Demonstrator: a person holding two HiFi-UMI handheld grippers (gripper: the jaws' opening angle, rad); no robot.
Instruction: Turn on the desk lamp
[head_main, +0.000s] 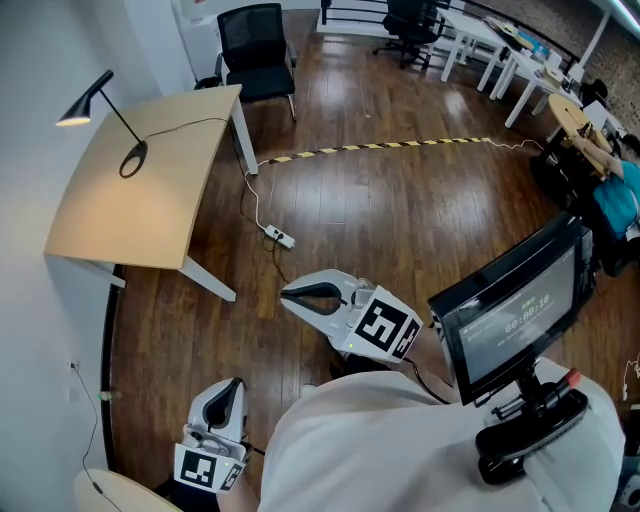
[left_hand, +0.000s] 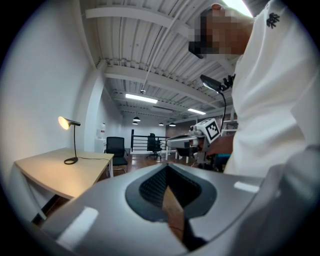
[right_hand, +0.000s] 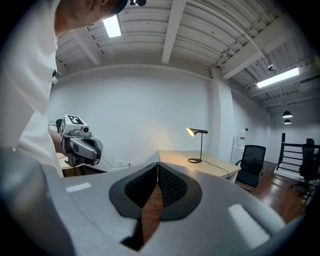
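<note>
A black desk lamp (head_main: 118, 116) stands on the pale wooden desk (head_main: 170, 205) at the far left, by the white wall. Its shade glows and throws light on the desktop. In the left gripper view the lamp (left_hand: 70, 123) shows lit at the left, and in the right gripper view the lamp (right_hand: 198, 132) is right of centre. Both grippers are held close to the person's body, well away from the desk. My left gripper (head_main: 234, 384) (left_hand: 166, 167) is shut and empty. My right gripper (head_main: 286, 293) (right_hand: 157, 165) is also shut with nothing in it.
A black office chair (head_main: 255, 40) stands behind the desk. A white power strip (head_main: 281, 237) and its cable lie on the wood floor beside the desk leg. Yellow-black tape (head_main: 370, 147) crosses the floor. A small screen (head_main: 515, 300) hangs at the person's chest. White tables (head_main: 490, 45) are far right.
</note>
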